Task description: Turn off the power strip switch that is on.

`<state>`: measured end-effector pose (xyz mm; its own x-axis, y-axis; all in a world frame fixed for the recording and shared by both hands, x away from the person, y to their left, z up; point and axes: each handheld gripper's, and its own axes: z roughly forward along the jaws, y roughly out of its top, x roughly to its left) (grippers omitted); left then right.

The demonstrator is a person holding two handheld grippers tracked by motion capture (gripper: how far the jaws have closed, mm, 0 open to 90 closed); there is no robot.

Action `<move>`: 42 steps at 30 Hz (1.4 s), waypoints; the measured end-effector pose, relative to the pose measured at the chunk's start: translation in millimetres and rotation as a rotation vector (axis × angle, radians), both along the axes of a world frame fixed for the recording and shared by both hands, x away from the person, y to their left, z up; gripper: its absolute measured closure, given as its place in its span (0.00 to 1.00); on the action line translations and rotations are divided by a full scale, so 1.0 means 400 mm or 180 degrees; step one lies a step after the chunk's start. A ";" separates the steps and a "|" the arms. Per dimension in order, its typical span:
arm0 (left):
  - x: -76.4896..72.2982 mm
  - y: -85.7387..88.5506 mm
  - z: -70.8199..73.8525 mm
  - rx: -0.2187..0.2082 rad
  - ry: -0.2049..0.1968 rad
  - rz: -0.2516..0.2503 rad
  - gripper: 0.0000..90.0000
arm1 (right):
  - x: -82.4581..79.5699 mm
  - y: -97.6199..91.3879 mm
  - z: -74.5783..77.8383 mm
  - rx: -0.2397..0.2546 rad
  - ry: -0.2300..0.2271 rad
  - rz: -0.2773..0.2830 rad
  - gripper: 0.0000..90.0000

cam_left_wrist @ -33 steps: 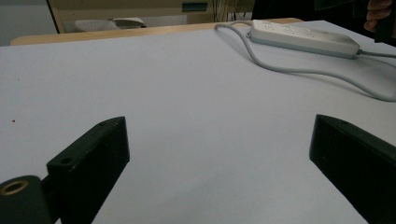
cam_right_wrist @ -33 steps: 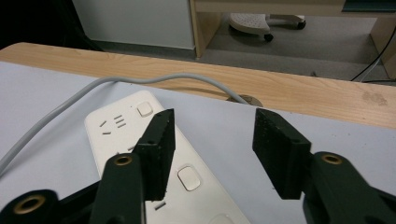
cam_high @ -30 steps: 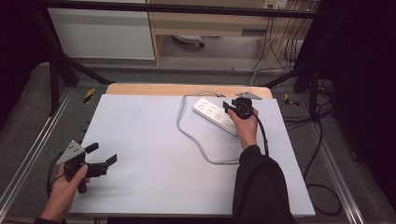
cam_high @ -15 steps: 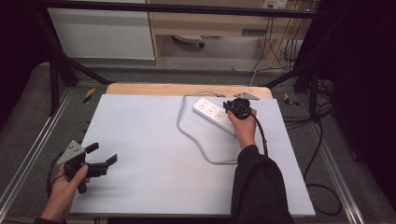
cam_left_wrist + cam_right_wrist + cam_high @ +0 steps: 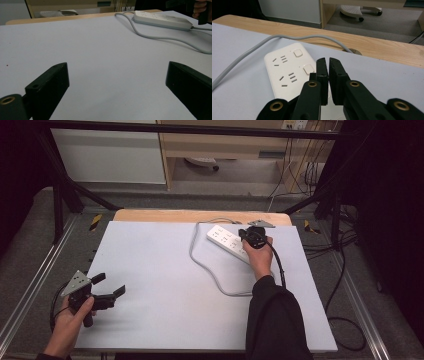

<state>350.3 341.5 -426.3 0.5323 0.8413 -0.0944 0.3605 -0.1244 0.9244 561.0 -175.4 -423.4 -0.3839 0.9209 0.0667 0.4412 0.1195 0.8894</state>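
Observation:
A white power strip lies at the back right of the white table, several sockets and two square switches on top. Its grey cable loops toward the front. My right gripper hovers just over the strip's near end, jaws shut with nothing between them, tips beside the second switch. My left gripper rests low at the table's front left, jaws wide open over bare surface. The strip lies far ahead of it.
The white table has a wooden strip along its back edge. Metal frame rails run along both sides. Cables hang off the right side on the floor. A white cabinet and a wooden shelf stand behind the table.
My right gripper has shifted slightly over the power strip. The left gripper has stayed in place.

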 end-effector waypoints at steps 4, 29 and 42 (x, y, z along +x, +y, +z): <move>0.000 0.000 0.000 0.0000 0.0003 -0.0003 0.06 | 0.001 0.004 -0.005 -0.0025 0.0012 0.0009 0.98; 0.000 0.000 0.000 -0.0006 -0.0003 -0.0001 0.06 | 0.008 0.015 -0.029 -0.0148 0.0087 0.0016 0.99; 0.000 0.000 0.000 -0.0004 -0.0004 -0.0003 0.06 | 0.012 0.018 -0.038 -0.0183 0.0128 0.0000 1.00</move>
<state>350.4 341.6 -426.3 0.5332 0.8407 -0.0948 0.3592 -0.1235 0.9250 565.6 -168.3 -438.6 -0.3820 0.9237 0.0289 0.4764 0.1700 0.8627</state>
